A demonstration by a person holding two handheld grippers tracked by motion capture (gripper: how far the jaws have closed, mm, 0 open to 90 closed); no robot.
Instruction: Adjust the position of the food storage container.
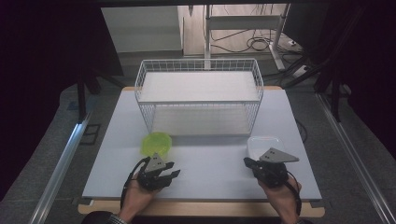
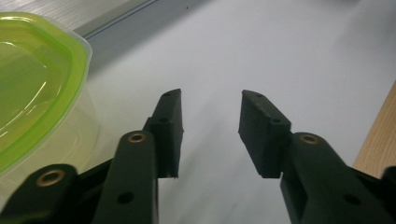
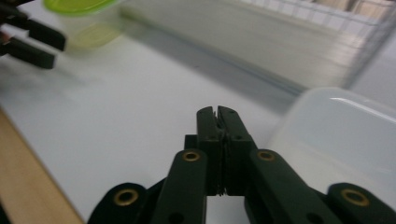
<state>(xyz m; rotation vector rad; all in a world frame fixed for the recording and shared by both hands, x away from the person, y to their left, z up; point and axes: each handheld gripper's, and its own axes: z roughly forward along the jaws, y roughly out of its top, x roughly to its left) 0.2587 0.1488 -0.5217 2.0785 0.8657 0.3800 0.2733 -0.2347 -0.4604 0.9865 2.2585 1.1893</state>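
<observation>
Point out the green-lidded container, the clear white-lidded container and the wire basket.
green-lidded container [image 1: 157,143], high view, on its green lid
clear white-lidded container [image 1: 262,143], high view, on its lid
wire basket [image 1: 199,102], high view, on its front top rim

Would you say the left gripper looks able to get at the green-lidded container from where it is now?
Probably yes. The left gripper sits beside the green-lidded container, jaws open with nothing between them, and only bare table lies between. It points past the container, so it would need to turn toward it.
</observation>
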